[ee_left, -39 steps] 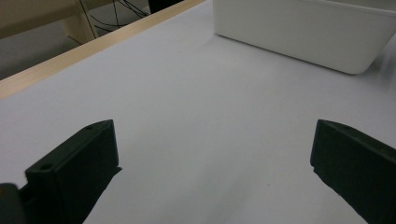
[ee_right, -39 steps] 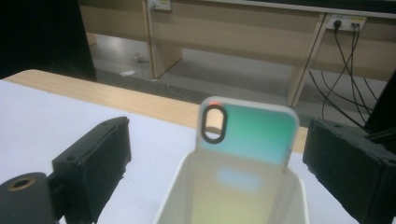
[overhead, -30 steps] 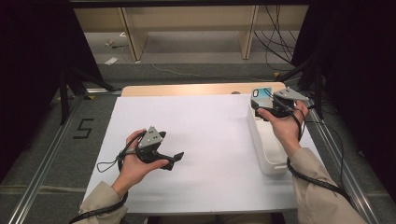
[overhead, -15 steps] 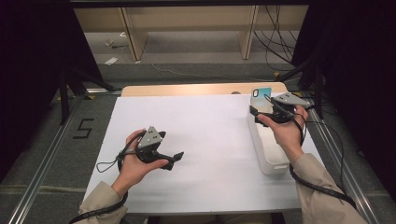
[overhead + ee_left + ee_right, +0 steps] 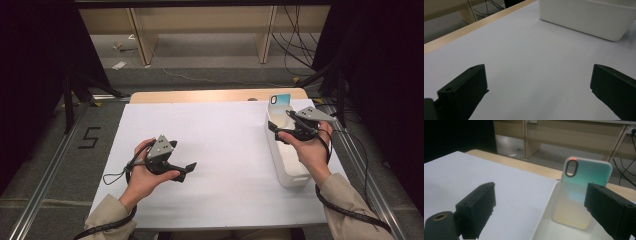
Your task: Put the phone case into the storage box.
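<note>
Worktop [image 5: 225,145] white-covered, wooden strip along far edge. White bin [image 5: 292,167] long, narrow, lies along right edge. Right gripper [image 5: 280,131] hovers over bin's far half, jaws spread wide, nothing between them. Left gripper [image 5: 187,170] low over worktop near front-left, jaws spread, empty. Phone case [image 5: 580,195], teal-to-yellow, stands upright against bin's far end wall, just beyond right gripper.

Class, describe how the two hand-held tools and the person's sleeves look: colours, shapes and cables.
Each tool, left tool and right tool, is black with two blocky black jaws and a grey three-cornered plate on top. A thin black cable loops from the left one; another black cable trails from the right one. Both sleeves are beige.
</note>
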`<state>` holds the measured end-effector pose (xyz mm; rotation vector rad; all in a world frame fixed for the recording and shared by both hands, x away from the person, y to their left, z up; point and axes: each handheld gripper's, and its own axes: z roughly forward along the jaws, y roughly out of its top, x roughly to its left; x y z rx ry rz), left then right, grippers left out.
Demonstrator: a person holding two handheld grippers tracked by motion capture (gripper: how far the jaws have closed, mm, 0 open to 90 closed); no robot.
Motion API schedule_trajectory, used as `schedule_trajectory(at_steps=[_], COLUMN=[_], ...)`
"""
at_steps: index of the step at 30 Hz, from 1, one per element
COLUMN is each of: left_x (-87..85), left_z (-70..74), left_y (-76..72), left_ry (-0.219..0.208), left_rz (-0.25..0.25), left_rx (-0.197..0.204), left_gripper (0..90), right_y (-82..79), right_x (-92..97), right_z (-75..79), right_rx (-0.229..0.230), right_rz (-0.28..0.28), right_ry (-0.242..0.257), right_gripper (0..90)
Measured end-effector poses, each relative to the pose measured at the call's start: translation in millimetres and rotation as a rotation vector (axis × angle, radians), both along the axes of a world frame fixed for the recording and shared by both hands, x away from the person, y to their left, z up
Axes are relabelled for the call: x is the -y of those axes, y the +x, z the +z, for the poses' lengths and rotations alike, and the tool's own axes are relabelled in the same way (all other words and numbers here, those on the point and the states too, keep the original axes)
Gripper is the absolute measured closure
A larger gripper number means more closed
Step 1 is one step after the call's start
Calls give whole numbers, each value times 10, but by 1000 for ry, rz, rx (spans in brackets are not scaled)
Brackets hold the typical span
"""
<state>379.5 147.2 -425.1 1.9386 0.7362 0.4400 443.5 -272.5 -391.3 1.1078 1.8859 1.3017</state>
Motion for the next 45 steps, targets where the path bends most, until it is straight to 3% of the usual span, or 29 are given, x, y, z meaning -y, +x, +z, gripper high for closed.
schedule_trajectory(at_steps=[31, 45], left_x=[-14, -18], left_z=[3, 5], left_y=[5, 6], left_ry=[0, 0], left_rz=[4, 4], left_rx=[0, 0], left_gripper=[4, 5], right_y=[-336, -414], right_x=[127, 173], right_z=[-27, -35], right_rx=[2, 16], right_rz=[48, 48], right_ry=[-4, -5], right_gripper=[116, 118])
